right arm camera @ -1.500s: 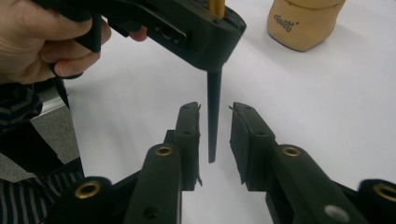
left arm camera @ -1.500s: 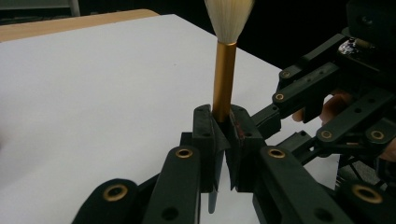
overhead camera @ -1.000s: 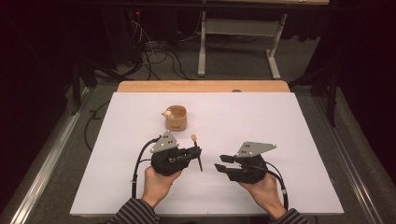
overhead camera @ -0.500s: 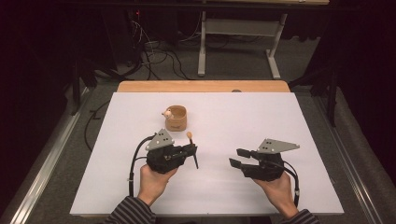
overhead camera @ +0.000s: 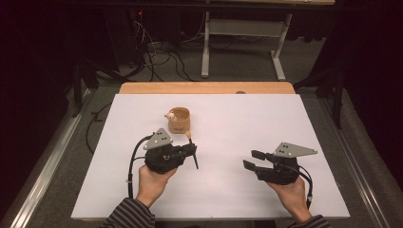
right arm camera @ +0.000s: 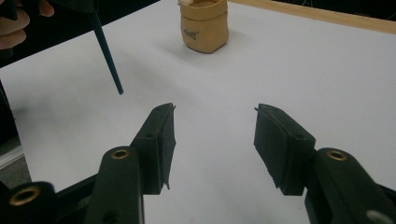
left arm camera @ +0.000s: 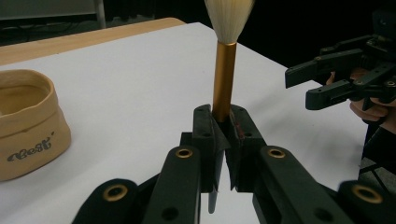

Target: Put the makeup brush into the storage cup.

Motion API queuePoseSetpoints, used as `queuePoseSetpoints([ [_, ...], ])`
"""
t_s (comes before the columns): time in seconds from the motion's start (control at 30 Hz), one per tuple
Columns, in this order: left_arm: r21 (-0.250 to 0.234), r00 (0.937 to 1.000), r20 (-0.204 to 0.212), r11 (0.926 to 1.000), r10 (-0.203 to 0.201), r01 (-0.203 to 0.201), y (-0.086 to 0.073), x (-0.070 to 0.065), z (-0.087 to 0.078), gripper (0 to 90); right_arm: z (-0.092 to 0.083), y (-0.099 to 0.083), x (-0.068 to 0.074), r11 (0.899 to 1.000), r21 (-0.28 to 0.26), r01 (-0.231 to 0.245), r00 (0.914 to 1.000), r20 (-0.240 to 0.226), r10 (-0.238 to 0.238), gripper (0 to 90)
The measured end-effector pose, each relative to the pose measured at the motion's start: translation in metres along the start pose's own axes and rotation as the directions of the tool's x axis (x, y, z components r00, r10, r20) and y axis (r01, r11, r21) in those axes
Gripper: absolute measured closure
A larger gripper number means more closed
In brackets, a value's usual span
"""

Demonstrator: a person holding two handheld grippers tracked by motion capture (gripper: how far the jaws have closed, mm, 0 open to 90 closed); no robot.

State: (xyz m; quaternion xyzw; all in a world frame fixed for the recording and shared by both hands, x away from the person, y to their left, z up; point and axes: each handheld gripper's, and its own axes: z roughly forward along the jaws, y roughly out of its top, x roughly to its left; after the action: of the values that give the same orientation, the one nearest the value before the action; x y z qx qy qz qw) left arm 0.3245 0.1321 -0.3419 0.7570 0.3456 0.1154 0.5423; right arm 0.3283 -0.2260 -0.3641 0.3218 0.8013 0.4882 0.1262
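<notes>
High view, layout: white table sheet point(overhead camera: 294, 123) with a tan pouch point(overhead camera: 179, 119) standing upright at centre-left, far from the person; both hands work on the near side.
Left gripper: left gripper point(left arm camera: 223, 128) is clamped tight on the gold ferrule of a makeup brush point(left arm camera: 224, 79), bristles up, dark handle running down below the jaws.
Brush, place: in the high view the makeup brush point(overhead camera: 191, 142) sits just near of the pouch, its pale tip toward it and its dark handle slanting down toward the sheet.
Grip, likely reason: hold at the ferrule keeps the brush steady; judged as readying it for the open pouch.
Right gripper: right gripper point(right arm camera: 212, 140) holds nothing; its jaws stand partly apart and have just been opening, bare sheet between them.
Right gripper, place: right gripper point(overhead camera: 251, 159) is well apart from the brush, at the near right, pointing left.
Pouch contents: one pale rounded object shows at the rim; cannot tell what it is.
Count: grippers two; hands two; brush one; pouch one.
</notes>
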Motion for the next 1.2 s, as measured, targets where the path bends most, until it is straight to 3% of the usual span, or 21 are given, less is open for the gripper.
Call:
queuePoseSetpoints([
  [0.8, 0.001, 0.9991, -0.042, 0.9999, 0.011, -0.011, 0.013, 0.013, -0.013, 83.3, -0.006, -0.031, -0.019, 0.998, -0.060, -0.008, 0.9955, 0.094, 0.014, 47.5],
  [1.2, -0.001, 0.9973, -0.073, 0.9999, 0.015, -0.015, 0.021, 0.021, -0.017, 83.3, -0.002, -0.036, -0.022, 0.999, -0.049, -0.005, 0.9920, 0.125, 0.011, 47.5],
])
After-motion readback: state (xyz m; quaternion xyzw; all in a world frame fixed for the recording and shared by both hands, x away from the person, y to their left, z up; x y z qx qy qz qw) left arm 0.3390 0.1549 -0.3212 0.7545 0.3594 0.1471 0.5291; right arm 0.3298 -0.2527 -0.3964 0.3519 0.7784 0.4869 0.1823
